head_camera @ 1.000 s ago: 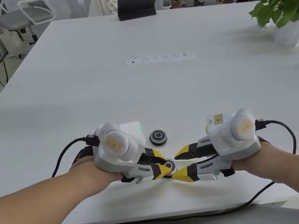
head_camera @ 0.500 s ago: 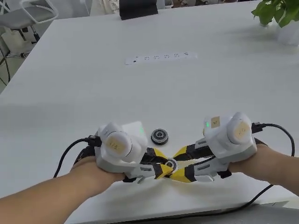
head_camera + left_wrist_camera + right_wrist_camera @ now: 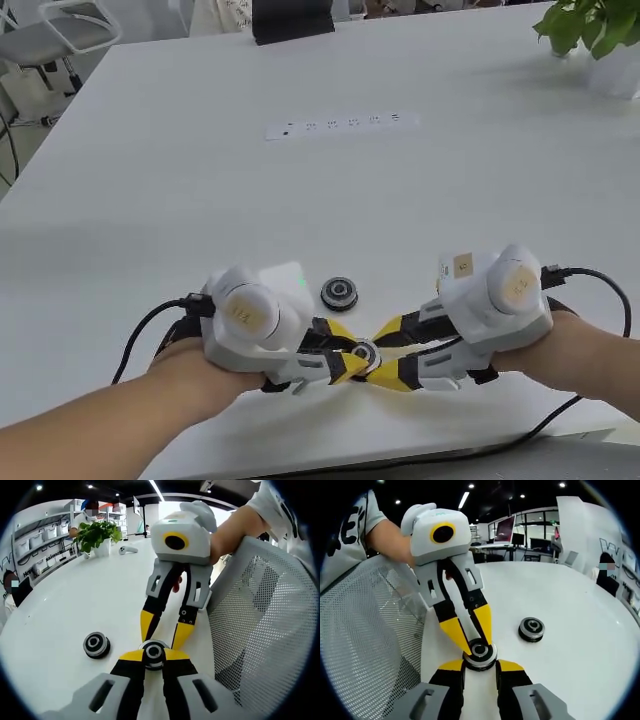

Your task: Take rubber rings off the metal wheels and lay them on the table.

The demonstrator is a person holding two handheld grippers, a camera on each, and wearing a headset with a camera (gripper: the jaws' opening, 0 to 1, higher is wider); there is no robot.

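A small metal wheel (image 3: 363, 354) with a dark rubber ring is held just above the white table's near edge, between my two grippers. My left gripper (image 3: 350, 362) comes in from the left and is shut on the wheel (image 3: 152, 653), its yellow tips pressed against both sides. From the opposite side my right gripper (image 3: 379, 364) is shut on the same wheel (image 3: 480, 653). A second wheel (image 3: 339, 293) with its black ring lies flat on the table just beyond them, also visible as the second wheel (image 3: 96, 644) and the second wheel (image 3: 531, 628).
A white power strip (image 3: 340, 125) lies mid-table and a potted plant (image 3: 592, 28) stands at the far right corner. A small white box (image 3: 287, 274) sits behind the left gripper. Cables trail off the near table edge. A mesh chair (image 3: 260, 620) is close behind.
The right gripper's jaws, spread apart a second ago, have closed in on the wheel held by the left gripper. Both hands stayed nearly in place.
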